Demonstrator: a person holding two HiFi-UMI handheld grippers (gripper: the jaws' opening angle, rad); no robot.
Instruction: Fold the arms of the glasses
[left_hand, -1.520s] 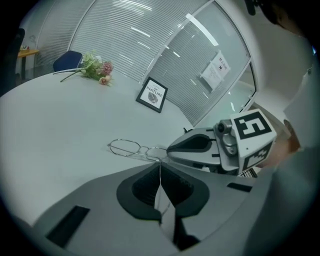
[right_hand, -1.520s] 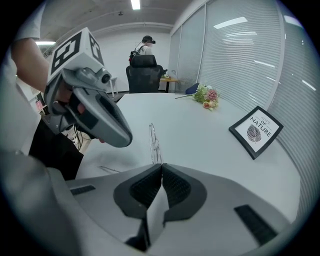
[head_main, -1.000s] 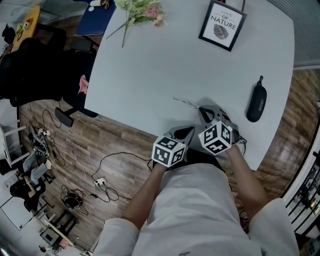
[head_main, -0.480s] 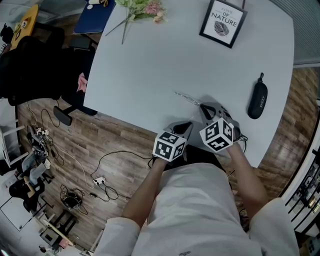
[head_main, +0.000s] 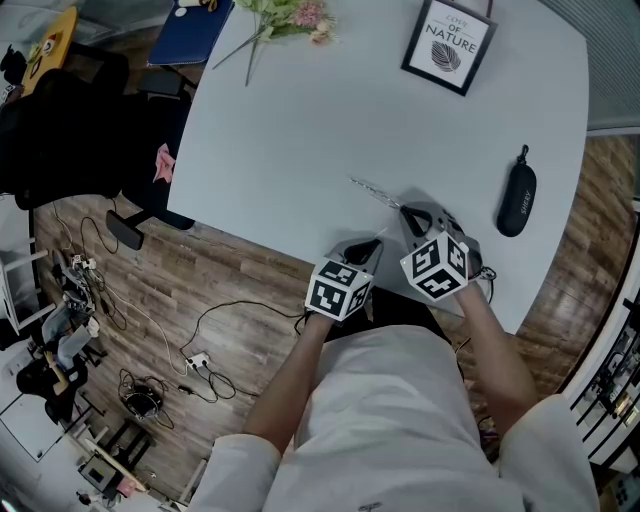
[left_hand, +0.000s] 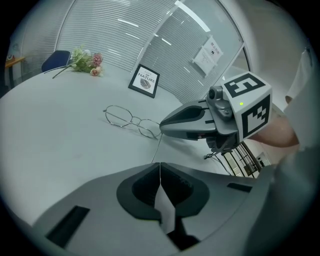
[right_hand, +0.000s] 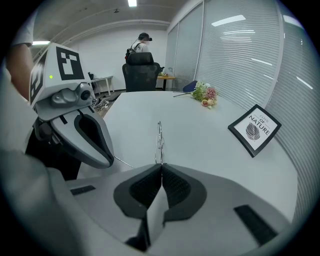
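- The left gripper (left_hand: 159, 165) is pinching shut on the tip of one thin glasses arm (left_hand: 157, 148), the wire running straight out from between its closed jaws
- The right gripper (right_hand: 161, 166) is clamping tight too, jaws together on the end of the glasses (left_hand: 135, 120), which are showing edge-on in its own view
- The wire-framed glasses are sitting well on the person's side of the framed print (head_main: 446, 45), close to the near edge of the grey table (head_main: 300, 120); whether the frame is resting on the surface or just off it, I cannot tell
- Both grippers are crowding in side by side nearer the person than the framed print, the right one just beside the lenses, the left one back at the table edge
- A black glasses case (head_main: 514, 200) is lying to the right of the framed print and nearer the person, apart from the grippers
- A spray of flowers (head_main: 285, 18) is lying to the left of the framed print, along the far side
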